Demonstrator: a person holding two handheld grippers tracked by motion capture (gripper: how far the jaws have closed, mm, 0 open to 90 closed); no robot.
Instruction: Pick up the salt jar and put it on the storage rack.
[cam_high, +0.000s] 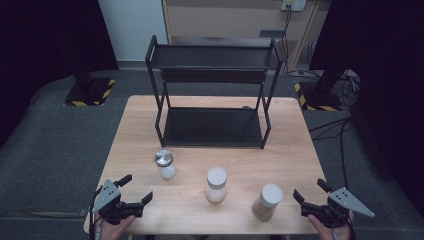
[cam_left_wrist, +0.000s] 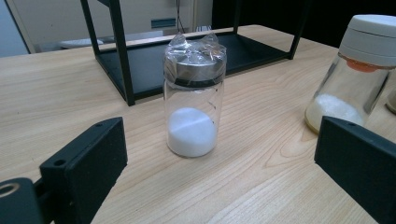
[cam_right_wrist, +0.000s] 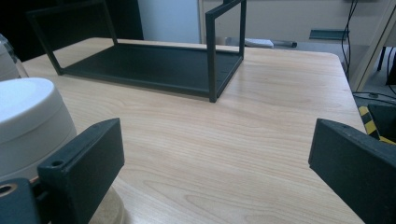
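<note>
**Bright table, dark surroundings**

In the high view the light falls from above on the wooden table (cam_high: 280, 150), while both side edges stay almost black. The picture is soft and a little grainy. Shadows under the jars are short and weak. In both gripper views the near black jaws look blurred, and the plastic-wrapped jar lid (cam_left_wrist: 194, 58) shows small glare.

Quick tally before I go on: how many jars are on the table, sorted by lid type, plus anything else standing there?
Jars with a white cap: 2, the middle one and the right one
Jar with a plastic-wrapped metal lid: 1
Black two-tier shelf rack: 1
Total: 4
</note>
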